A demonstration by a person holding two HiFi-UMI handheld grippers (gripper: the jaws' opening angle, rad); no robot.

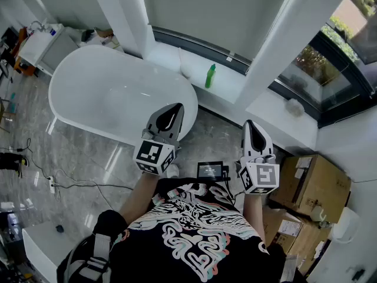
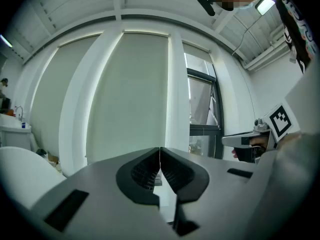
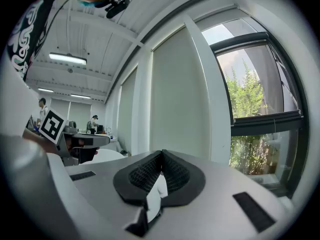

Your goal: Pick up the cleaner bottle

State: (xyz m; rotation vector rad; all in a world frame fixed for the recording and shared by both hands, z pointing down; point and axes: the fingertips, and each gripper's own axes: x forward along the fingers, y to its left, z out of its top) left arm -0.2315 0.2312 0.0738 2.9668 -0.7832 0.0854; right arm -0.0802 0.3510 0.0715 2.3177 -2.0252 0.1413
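A green cleaner bottle (image 1: 210,76) stands upright on the white window sill (image 1: 227,87) behind the bathtub, seen only in the head view. My left gripper (image 1: 174,109) is held level over the tub's near rim, well short of the bottle, its jaws shut with nothing between them. My right gripper (image 1: 249,126) hovers to the right, below the sill and a white pillar, also shut and empty. In the left gripper view the shut tips (image 2: 159,150) face a blind-covered window. In the right gripper view the shut tips (image 3: 161,154) face the blinds and a window with greenery.
A white oval bathtub (image 1: 82,78) fills the left middle. White pillars (image 1: 277,52) flank the sill. Cardboard boxes (image 1: 312,184) stack at the right. A small black device (image 1: 210,170) lies on the grey marble floor, with cables (image 1: 65,184) at left.
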